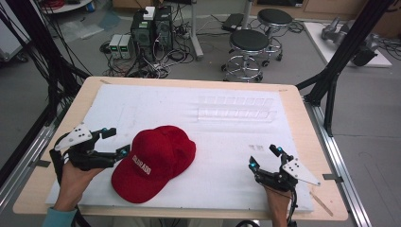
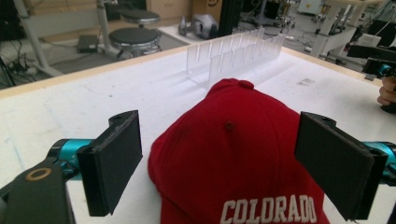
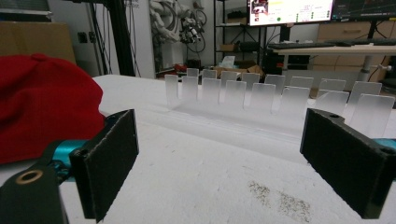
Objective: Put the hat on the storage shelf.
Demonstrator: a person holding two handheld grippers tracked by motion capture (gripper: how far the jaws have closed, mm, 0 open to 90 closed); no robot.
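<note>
This is a robotics lab. Behind the wood-edged worktop (image 1: 293, 101), computer towers (image 1: 151, 28) sit on the grey floor among tangled cables (image 1: 161, 64), beside round black stools (image 1: 249, 42). Black metal framing (image 1: 340, 52) flanks the worktop. The right gripper view shows lit monitors (image 3: 289, 10) and shelving with robot parts (image 3: 189, 25).

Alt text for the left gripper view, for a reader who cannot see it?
A red cap lettered COLORADO lies on a white table between the left gripper's open black jaws. A clear slotted rack stands behind it.
</note>
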